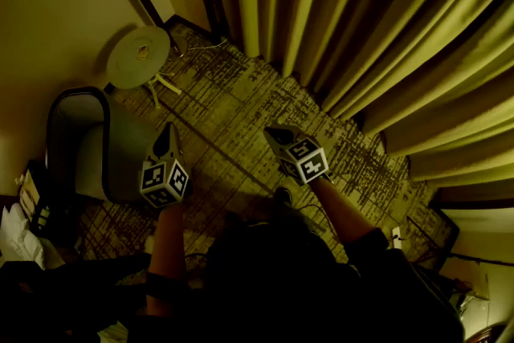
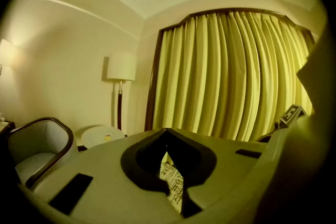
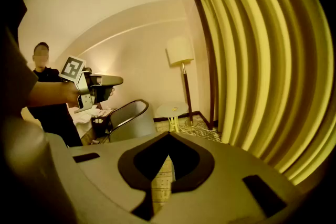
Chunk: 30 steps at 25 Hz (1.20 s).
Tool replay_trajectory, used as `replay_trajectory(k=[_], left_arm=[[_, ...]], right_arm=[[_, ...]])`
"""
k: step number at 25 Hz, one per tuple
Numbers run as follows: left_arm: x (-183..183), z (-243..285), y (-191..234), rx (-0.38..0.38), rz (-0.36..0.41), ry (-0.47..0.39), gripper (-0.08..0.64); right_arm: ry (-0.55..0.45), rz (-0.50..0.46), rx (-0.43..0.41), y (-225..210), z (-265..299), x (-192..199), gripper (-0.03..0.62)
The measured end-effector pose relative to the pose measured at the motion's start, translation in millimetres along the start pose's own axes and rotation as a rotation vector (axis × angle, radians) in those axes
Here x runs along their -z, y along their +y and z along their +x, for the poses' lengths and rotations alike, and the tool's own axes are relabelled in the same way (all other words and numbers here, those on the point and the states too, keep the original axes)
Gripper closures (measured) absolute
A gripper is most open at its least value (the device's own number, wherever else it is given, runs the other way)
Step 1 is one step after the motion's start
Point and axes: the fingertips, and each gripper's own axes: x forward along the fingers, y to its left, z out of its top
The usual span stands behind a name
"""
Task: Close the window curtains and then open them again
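At 1 o'clock in head view, curtains (image 1: 361, 28) hang drawn shut. Left gripper (image 1: 167, 139) and right gripper (image 1: 281, 139) clenched, empty, over carpet (image 1: 233, 108). Likely best: unclench, pinch one leading fold firmly, pull sideways steadily.

Down at your feet a patterned carpet (image 1: 233, 116) is running across the floor, dark streaks crossing it. Ahead on your left a round white side table (image 1: 138, 56) is standing on thin legs, with a small item lying on its top (too small to make out). A floor lamp (image 2: 121, 68) is rising just behind it, its pale shade glowing against the plain wall (image 2: 58, 60). Nearer you, a grey armchair (image 1: 76, 140) with a dark curved frame is sitting near the table. A person (image 3: 48, 77) in dark clothes is standing beyond the chair.
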Motion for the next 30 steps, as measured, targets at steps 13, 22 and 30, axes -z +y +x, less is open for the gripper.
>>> replay_trajectory(k=[13, 22, 30], left_arm=[[4, 60, -78, 0.140, 0.062, 0.038, 0.552], [-1, 135, -202, 0.301, 0.110, 0.052, 0.552], [-13, 197, -312, 0.439, 0.150, 0.057, 0.552]], right_arm=[[-0.062, 0.100, 0.236, -96, -57, 21, 0.592], [-0.104, 0.150, 0.409, -199, -134, 37, 0.592], [-0.138, 0.234, 0.537, -282, -200, 52, 0.592]])
